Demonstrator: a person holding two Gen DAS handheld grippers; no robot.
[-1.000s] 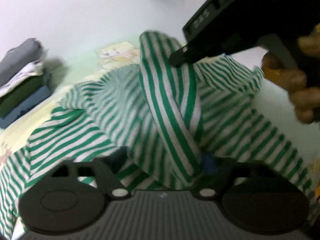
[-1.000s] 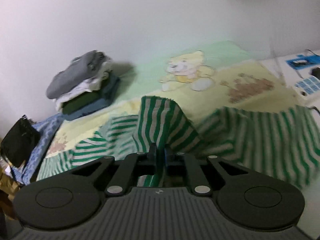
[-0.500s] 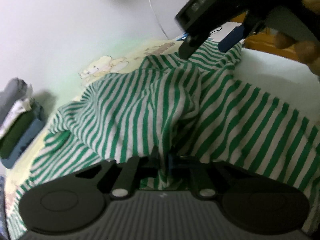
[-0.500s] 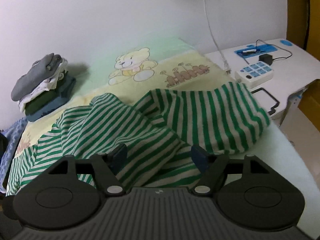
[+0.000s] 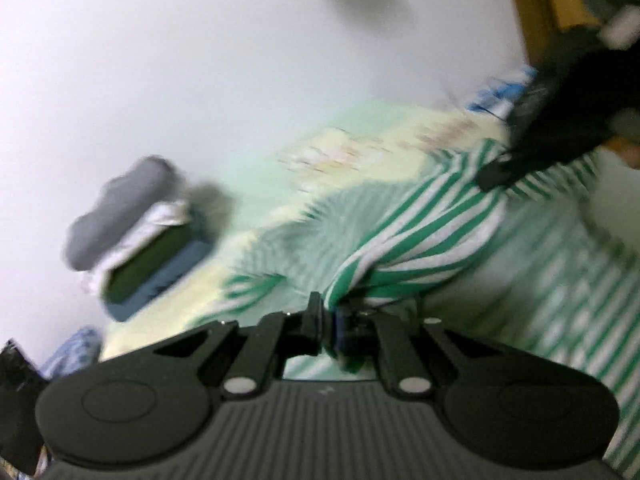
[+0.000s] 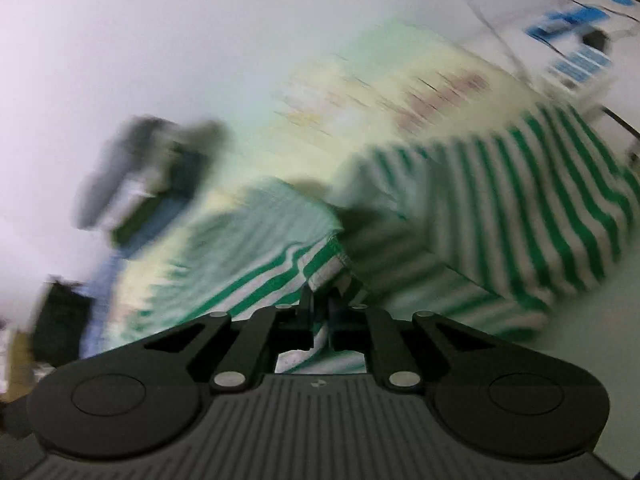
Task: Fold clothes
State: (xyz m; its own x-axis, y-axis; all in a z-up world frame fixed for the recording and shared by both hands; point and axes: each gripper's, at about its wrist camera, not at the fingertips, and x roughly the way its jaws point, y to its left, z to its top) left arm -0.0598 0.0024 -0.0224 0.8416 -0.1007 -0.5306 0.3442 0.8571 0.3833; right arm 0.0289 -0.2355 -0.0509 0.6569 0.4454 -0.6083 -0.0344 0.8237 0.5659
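Both tools now pinch the striped shirt (image 5: 432, 236); only the left view shows the right tool (image 5: 496, 176).

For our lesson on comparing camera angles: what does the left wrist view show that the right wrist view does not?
Only the left wrist view shows the other black handheld gripper, its tip on the cloth.

Only the right wrist view shows the blurred blue-and-white items on the white side table.

Both show the green-and-white striped garment, pinched in closed jaws, the stack of folded clothes and the pale yellow-green sheet.
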